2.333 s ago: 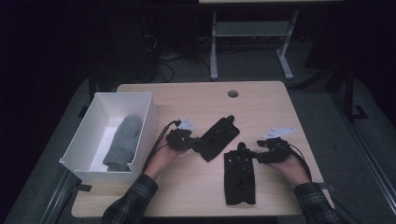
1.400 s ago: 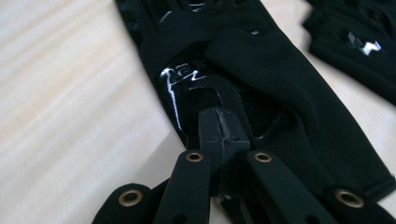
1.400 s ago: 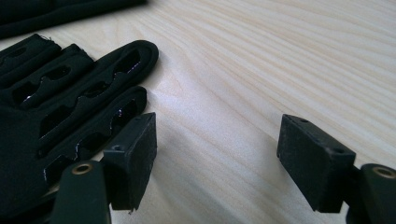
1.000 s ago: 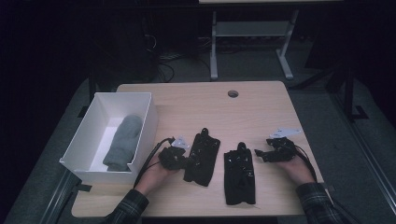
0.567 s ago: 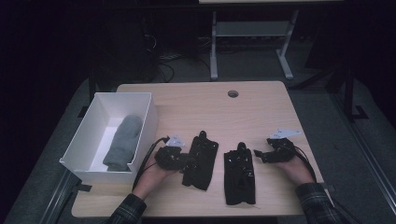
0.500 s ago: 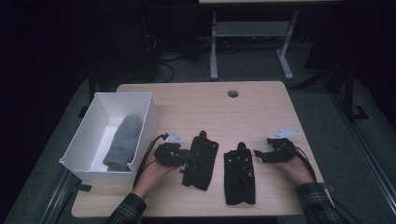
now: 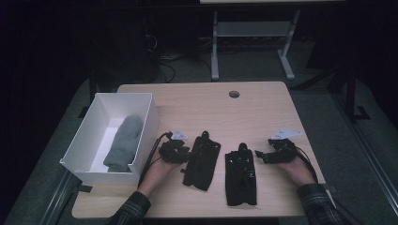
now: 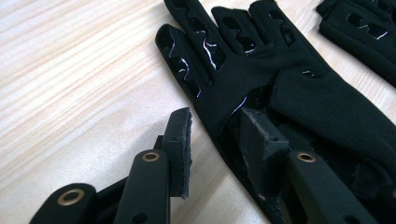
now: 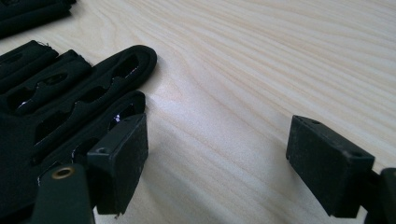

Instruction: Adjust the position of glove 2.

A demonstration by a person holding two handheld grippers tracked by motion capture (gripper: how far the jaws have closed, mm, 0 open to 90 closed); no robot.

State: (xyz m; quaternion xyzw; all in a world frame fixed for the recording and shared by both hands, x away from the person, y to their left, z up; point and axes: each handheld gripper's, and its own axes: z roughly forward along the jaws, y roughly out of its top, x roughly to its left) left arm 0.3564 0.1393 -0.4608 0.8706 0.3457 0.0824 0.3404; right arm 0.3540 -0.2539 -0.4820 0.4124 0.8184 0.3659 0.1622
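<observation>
We see left gripper (image 8: 212, 140) jaws parted over edge of left black glove (image 8: 289, 88); right gripper (image 9: 217, 163) wide apart beside right black glove (image 9: 51, 107) on table (image 9: 261, 60).

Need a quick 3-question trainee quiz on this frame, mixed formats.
1. True or false: the grey mitten lies inside the white box.
2. Which glove does the left gripper straddle? A) the left black glove B) the right black glove C) neither
3. Fill in: the right gripper stands ____, one jaw by the right glove's edge.

Key: 1 true; 2 A, its edge sits between the open jaws; 3 open.
</observation>
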